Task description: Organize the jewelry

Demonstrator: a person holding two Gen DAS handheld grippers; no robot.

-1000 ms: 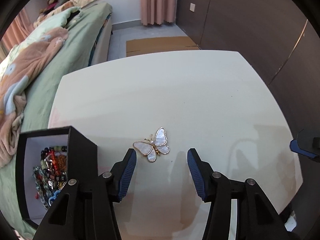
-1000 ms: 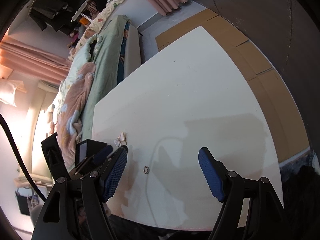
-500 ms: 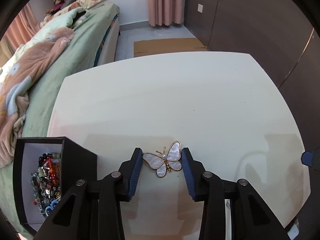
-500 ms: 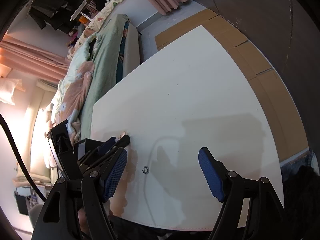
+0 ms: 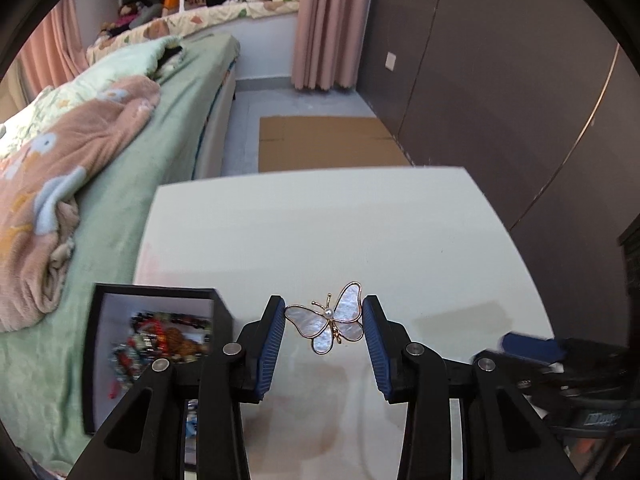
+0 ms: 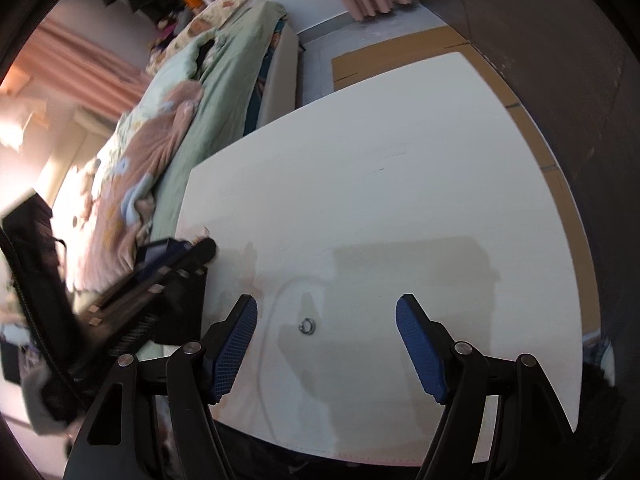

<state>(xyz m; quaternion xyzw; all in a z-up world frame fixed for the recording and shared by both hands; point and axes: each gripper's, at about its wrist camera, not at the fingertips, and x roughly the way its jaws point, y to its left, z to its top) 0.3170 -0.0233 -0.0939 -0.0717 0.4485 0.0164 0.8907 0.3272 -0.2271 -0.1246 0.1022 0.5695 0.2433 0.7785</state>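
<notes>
Brooch is clamped between the blue pads of the left claw, wingtips touching both of them, and it's seen held up off the white tabletop. It's a butterfly shape, pearly wings with a gold rim and a tiny pearl in the middle. Left of that claw a black box is parked at the tabletop's edge, white inside, with a blurry pile of colourful beads in it.

Right claw is seen apart with nothing pinched, though its jaws have just been closing a bit. A small silver ring is lying flat on the tabletop between its pads, nearer the left one, touched by neither. The left claw can be made out at the left of the right wrist view as a dark blur over the box.

Beside the tabletop a bed is covered with a green sheet and a pink blanket. Cardboard is laid flat on the floor past the far edge.
</notes>
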